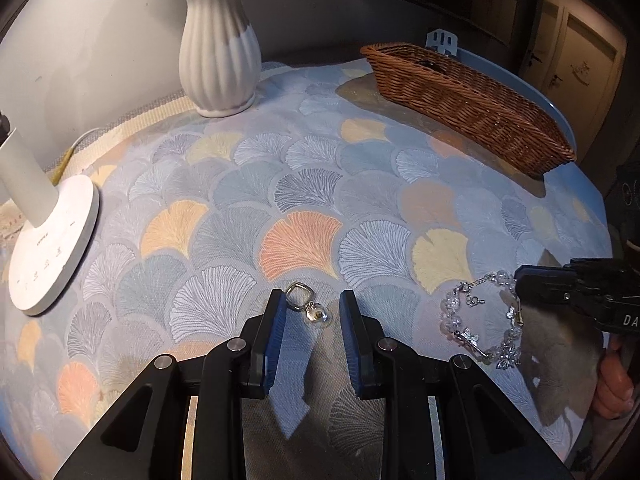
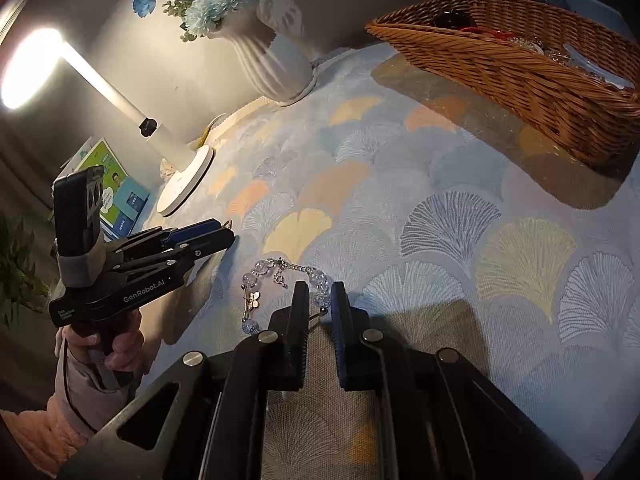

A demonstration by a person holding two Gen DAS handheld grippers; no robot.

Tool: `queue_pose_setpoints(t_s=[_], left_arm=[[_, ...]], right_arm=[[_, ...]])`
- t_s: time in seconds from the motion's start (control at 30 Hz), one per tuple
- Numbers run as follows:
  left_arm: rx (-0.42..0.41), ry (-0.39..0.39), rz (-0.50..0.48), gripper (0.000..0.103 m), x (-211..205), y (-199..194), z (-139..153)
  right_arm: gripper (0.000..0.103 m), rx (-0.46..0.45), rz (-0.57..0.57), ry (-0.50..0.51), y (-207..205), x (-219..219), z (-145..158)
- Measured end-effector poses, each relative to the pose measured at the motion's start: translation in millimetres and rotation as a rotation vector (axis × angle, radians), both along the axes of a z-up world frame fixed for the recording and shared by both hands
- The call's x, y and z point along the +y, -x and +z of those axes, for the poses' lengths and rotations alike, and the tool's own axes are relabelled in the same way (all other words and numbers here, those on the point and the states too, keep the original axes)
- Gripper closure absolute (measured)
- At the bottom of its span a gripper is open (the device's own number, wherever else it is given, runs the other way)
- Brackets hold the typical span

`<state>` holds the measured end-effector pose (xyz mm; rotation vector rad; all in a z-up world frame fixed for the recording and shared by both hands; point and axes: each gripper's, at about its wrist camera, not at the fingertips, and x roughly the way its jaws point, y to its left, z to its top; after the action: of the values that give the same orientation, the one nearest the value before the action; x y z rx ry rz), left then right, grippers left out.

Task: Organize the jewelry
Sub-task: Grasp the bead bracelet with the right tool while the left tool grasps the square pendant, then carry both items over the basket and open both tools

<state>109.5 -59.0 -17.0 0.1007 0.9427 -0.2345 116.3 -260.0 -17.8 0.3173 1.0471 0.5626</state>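
Fan-patterned tablecloth (image 1: 304,184), lamplit. My left gripper (image 1: 310,300), fingers spread and released, straddles a small charm (image 1: 306,306) lying on the cloth. At 3 o'clock, my right gripper (image 2: 320,294), fingers narrowly parted, brackets the crystal bracelet (image 2: 280,280); grasp not confirmed. At 1 o'clock, far: wicker basket (image 1: 472,108).

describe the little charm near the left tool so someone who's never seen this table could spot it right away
Start at the white ribbed vase at the back of the leaf-patterned tablecloth, then come straight toward the near edge, to the open left tool. Between its blue fingertips lies the charm: a small squarish metal ring linked to a tiny heart. Unlike the bracelet to its right, it has no beads.
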Motion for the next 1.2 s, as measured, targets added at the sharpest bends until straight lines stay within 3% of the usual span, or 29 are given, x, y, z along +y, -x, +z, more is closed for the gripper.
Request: queue_pose_setpoints(t_s=[0.1, 0.2, 0.33, 0.47, 0.57, 0.6, 0.67, 0.83, 1.2], left_arm=[[-0.012, -0.010, -0.006, 0.079, -1.0, 2.7, 0.2], [-0.017, 0.003, -0.012, 0.093, 2.1, 7.4, 0.8], [-0.013, 0.048, -0.018, 0.093, 5.9, 11.3, 1.1], [-0.009, 0.106, -0.028, 0.093, 9.6, 12.7, 4.1], [-0.014, 0.129, -0.038, 0.093, 11.5, 15.4, 8.4], [-0.014, 0.135, -0.041, 0.093, 12.0, 16.4, 9.4], [-0.016, 0.143, -0.047, 0.093, 12.7, 18.6, 12.2], [-0.039, 0.132, -0.059, 0.093, 10.7, 23.5, 25.1], [-0.129, 0.110, -0.129, 0.093, -21.3, 7.1, 83.4]], right_arm=[[0.090, -0.007, 0.005, 0.025, 0.2, 1.1, 1.5], [0.085, -0.035, 0.001, 0.109, 1.6, 4.4, 9.2], [0.068, -0.084, 0.012, 0.187, 6.0, 12.4, 20.5], [0.068, -0.099, 0.045, 0.298, 5.0, 35.5, 15.8], [0.070, -0.147, 0.071, 0.424, 6.3, 56.3, 10.4], [0.086, -0.158, 0.079, 0.465, 7.0, 62.2, 10.0], [0.092, -0.169, 0.114, 0.506, 9.6, 70.1, 11.0], [0.092, -0.186, 0.090, 0.460, 10.9, 61.6, 29.4], [0.092, -0.293, -0.075, 0.342, -12.2, -8.2, 125.8]])
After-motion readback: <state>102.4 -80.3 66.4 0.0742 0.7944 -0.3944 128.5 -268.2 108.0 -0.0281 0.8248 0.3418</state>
